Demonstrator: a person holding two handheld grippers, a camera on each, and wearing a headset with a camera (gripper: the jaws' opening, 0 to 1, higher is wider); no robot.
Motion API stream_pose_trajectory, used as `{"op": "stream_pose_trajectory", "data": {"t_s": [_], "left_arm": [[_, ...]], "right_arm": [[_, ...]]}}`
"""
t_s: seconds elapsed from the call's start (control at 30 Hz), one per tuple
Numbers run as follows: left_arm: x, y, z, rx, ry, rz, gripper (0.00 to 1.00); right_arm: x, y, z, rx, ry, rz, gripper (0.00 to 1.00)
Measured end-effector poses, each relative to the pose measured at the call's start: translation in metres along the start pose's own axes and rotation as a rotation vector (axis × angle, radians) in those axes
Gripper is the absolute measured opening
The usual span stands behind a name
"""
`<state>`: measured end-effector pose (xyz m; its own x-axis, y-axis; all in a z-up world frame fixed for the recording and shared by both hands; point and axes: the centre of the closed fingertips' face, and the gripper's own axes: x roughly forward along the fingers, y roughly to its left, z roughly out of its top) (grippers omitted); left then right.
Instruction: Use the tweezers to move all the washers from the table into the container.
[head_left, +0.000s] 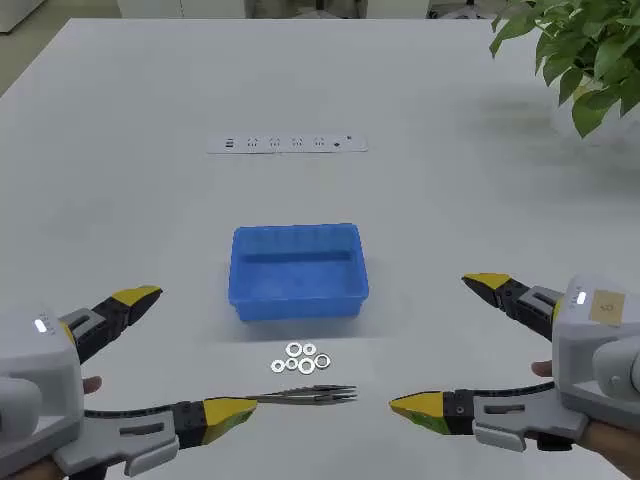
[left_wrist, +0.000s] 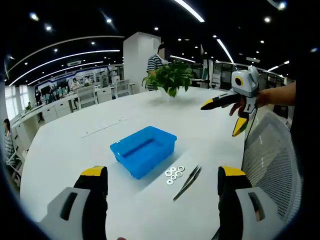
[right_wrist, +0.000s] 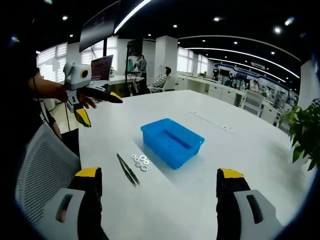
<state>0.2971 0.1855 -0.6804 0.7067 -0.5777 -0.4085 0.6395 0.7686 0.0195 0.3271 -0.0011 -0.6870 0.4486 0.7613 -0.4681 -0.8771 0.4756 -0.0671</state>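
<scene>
Several small silver washers (head_left: 300, 359) lie in a cluster on the white table, just in front of the blue container (head_left: 297, 272), which has nothing in it. Metal tweezers (head_left: 310, 395) lie flat on the table right behind the washers, nearer to me. My left gripper (head_left: 185, 353) hovers open at the lower left, its lower jaw tip close to the tweezers' end. My right gripper (head_left: 450, 343) hovers open at the lower right. Neither holds anything. The left gripper view shows the washers (left_wrist: 174, 175), tweezers (left_wrist: 187, 182) and container (left_wrist: 144, 149); the right gripper view shows them too (right_wrist: 139, 162).
A white power strip (head_left: 288, 144) lies beyond the container. A potted plant (head_left: 585, 55) leans in at the far right corner. A mesh chair back (right_wrist: 40, 170) stands at the table's near edge. White table (head_left: 120, 200) surface spreads around the container.
</scene>
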Motion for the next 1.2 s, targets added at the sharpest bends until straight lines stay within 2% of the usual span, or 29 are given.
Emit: {"op": "stream_pose_trajectory", "data": {"t_s": [0.67,1.2], "left_arm": [[0.0001,0.0027,-0.0048,0.002,0.003,-0.01,0.97],[0.002,-0.0017,-0.0024,0.007,0.006,-0.016,0.96]], "right_arm": [[0.0006,0.0005,0.0003,-0.001,0.0,0.002,0.96],[0.0,-0.0012,0.0003,-0.002,-0.001,0.0,0.96]]}}
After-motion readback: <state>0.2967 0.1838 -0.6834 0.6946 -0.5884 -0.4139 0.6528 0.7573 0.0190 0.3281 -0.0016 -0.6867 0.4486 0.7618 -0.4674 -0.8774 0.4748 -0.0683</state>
